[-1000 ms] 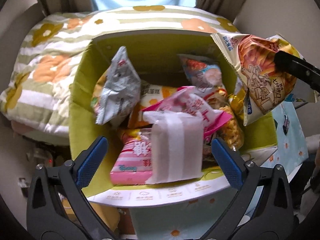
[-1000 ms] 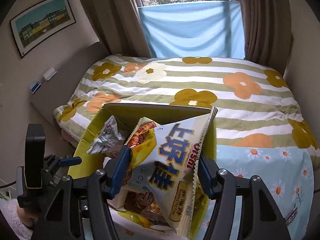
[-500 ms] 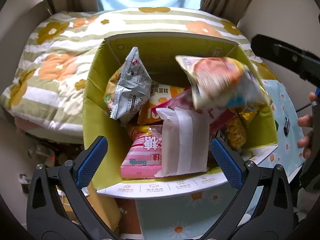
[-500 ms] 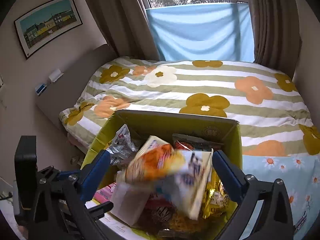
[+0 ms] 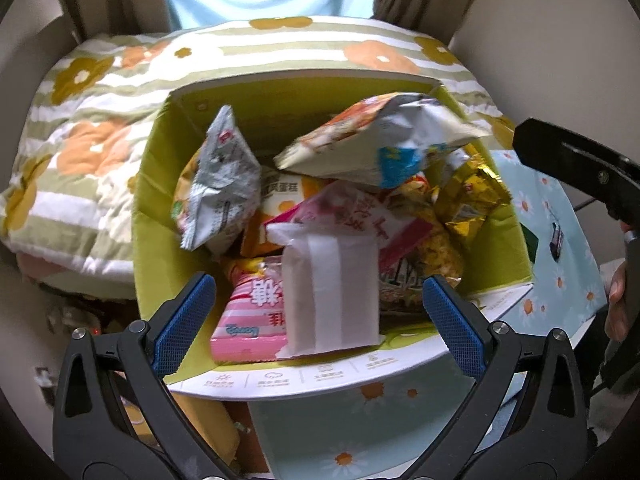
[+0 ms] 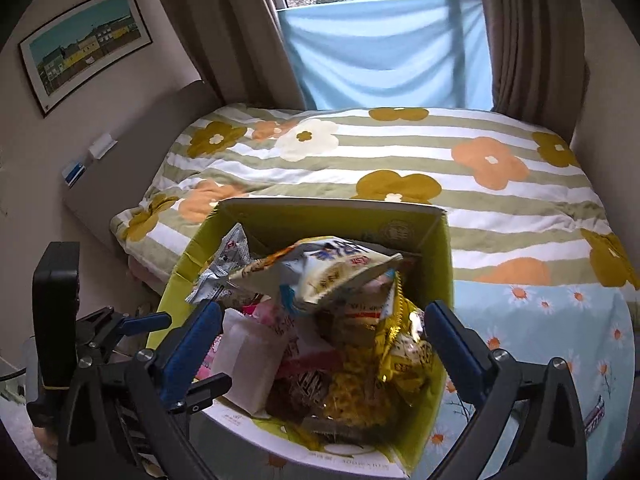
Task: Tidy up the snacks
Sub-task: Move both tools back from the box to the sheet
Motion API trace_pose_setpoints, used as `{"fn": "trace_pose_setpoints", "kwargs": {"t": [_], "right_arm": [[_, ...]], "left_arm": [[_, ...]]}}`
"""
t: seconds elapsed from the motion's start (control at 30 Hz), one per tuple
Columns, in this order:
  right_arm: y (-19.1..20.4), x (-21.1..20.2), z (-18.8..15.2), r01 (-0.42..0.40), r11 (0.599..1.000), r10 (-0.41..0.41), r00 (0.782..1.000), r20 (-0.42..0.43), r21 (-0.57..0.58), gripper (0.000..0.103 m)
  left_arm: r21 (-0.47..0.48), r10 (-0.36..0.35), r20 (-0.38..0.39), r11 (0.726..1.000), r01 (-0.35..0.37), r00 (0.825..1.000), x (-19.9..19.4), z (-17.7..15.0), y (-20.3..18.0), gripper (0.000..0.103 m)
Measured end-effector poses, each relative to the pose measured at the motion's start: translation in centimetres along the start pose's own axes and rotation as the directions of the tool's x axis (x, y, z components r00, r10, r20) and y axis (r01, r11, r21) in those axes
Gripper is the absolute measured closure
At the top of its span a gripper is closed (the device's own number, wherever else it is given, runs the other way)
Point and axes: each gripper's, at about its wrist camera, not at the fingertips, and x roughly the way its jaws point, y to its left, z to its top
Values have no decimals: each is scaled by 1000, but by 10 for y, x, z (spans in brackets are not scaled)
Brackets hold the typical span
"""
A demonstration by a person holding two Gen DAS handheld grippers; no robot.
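**Snack bags piled in green box**

Above the box, the left gripper (image 5: 316,312) and right gripper (image 6: 320,344) hang with jaws spread wide, holding nothing; below them the green box (image 5: 152,216) brims with snacks, a chip bag (image 5: 380,140) lying loose on top; behind stands the flowered bed (image 6: 440,168).

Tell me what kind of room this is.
Most likely a bedroom: a bed with a striped floral quilt, brown curtains around a window, and a framed picture on the wall.
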Motion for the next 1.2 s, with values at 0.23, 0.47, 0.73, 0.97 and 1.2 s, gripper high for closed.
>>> {"fn": "trace_pose_setpoints", "kwargs": {"t": [0.23, 0.47, 0.73, 0.97, 1.2], "right_arm": [[-14, -26, -6, 28, 999, -29, 999, 42, 24, 2], [-61, -66, -20, 74, 994, -81, 993, 81, 79, 2], [-142, -119, -47, 168, 976, -178, 982, 62, 138, 2], [-212, -152, -74, 288, 945, -292, 956, 9, 156, 2], [-273, -174, -102, 282, 936, -284, 959, -21, 210, 2]], "left_arm": [[53, -13, 36, 999, 11, 999, -11, 7, -30, 0], [112, -41, 48, 993, 35, 998, -13, 13, -93, 0], [164, -69, 42, 984, 62, 997, -6, 18, -193, 0], [157, -61, 16, 986, 57, 998, 16, 21, -268, 0], [149, -32, -14, 988, 33, 999, 46, 24, -333, 0]]}}
